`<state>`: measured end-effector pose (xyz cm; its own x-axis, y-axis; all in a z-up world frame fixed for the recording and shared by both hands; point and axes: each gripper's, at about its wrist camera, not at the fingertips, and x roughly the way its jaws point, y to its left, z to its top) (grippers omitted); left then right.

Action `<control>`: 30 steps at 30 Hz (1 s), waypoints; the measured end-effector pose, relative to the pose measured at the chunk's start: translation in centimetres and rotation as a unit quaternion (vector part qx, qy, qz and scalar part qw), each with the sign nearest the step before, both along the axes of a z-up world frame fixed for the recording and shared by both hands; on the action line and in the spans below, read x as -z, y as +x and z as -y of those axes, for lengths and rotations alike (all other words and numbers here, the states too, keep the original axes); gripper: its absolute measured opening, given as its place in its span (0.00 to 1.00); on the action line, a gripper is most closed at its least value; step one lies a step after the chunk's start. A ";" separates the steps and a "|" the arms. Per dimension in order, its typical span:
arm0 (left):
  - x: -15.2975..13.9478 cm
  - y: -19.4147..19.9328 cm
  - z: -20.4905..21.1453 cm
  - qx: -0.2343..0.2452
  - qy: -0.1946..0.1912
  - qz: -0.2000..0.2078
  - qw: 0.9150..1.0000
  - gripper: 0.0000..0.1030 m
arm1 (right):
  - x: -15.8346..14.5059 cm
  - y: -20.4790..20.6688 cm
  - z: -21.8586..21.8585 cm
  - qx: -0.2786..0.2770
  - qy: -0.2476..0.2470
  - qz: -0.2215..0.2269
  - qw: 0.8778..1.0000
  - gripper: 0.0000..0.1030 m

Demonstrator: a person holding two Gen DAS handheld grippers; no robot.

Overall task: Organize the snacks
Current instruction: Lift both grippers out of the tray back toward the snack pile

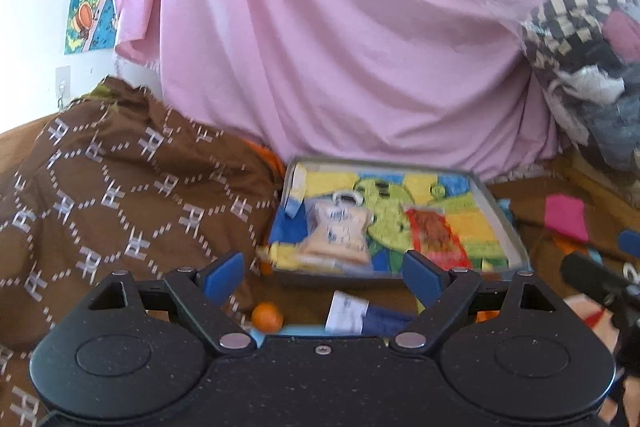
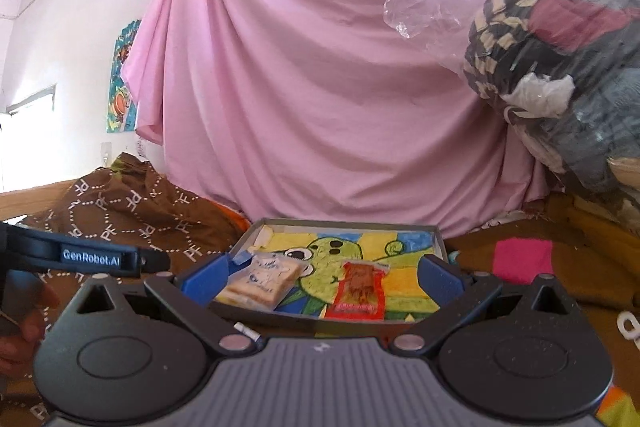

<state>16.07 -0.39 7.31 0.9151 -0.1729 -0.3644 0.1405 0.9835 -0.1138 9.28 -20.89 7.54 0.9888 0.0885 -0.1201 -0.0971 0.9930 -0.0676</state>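
grey-rimmed tray (image 2: 439,239) already held a pale biscuit pack (image 2: 262,277) and a red snack packet (image 2: 360,291). both the left claw (image 1: 322,273) and right claw (image 2: 322,277) gaped wide, empty. next seemed fetching the loose blue-and-white packet (image 1: 352,315) below the tray.

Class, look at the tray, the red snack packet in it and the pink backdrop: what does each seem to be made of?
Tray: probably thin metal or stiff card, grey matte rim, printed cartoon base.
Red snack packet: likely plastic film, glossy, with crimped ends.
Pink backdrop: woven cloth, matte, hanging in soft gathered folds.
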 end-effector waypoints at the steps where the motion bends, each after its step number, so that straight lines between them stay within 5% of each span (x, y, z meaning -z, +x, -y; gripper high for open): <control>1: 0.3 -0.5 -0.2 -0.001 0.002 -0.005 1.000 0.85 | 0.3 -0.7 0.0 -0.002 0.002 -0.004 1.000 1.00; 14: 5.3 -4.7 -2.2 0.039 0.040 -0.070 0.996 0.85 | 5.2 -5.6 0.0 -0.012 -0.001 -0.090 0.996 1.00; 30: 10.7 -5.1 -2.4 0.135 0.083 -0.180 0.971 0.85 | 11.3 -4.9 -1.3 -0.076 -0.007 -0.228 0.971 1.00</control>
